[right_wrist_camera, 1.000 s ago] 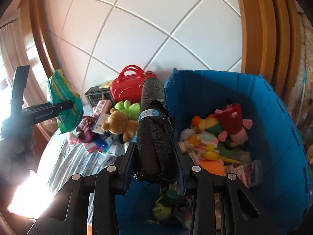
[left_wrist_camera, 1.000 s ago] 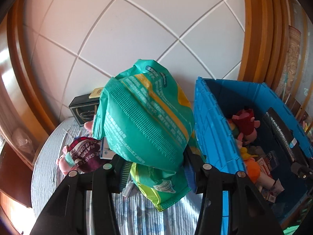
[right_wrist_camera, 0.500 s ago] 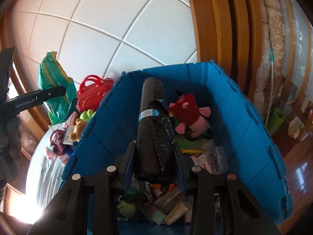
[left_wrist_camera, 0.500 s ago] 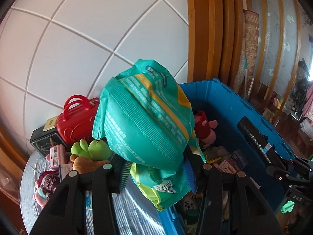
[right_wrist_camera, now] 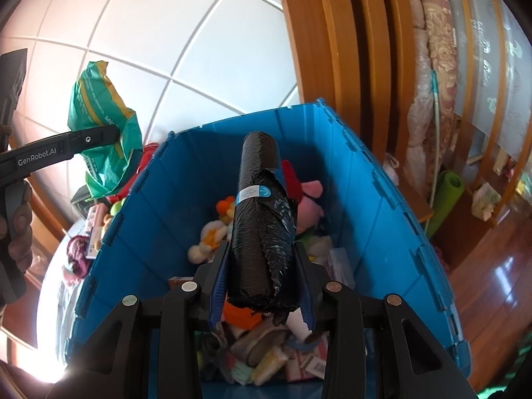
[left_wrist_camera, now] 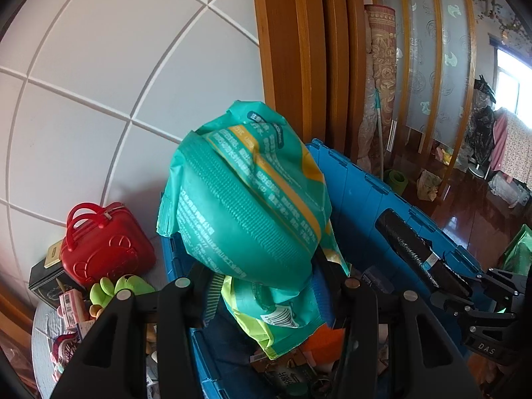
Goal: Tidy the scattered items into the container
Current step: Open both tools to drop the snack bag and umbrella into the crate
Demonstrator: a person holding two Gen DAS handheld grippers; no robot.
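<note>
Tools (left_wrist_camera: 266, 286) (right_wrist_camera: 261, 266) angled down over blue crate (right_wrist_camera: 382, 199), clamping green bag (left_wrist_camera: 246, 206) and black roll (right_wrist_camera: 261, 219).

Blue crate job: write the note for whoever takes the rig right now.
Left claw: shut on the green packet, held at the blue crate's left wall.
Right claw: shut on the black bag roll, held above the crate's inside.
Done: plush toys and small packs already lie in the crate.
Left: drop both items in, then fetch the red toy case, green plush, dark box and small packs outside the crate.
</note>
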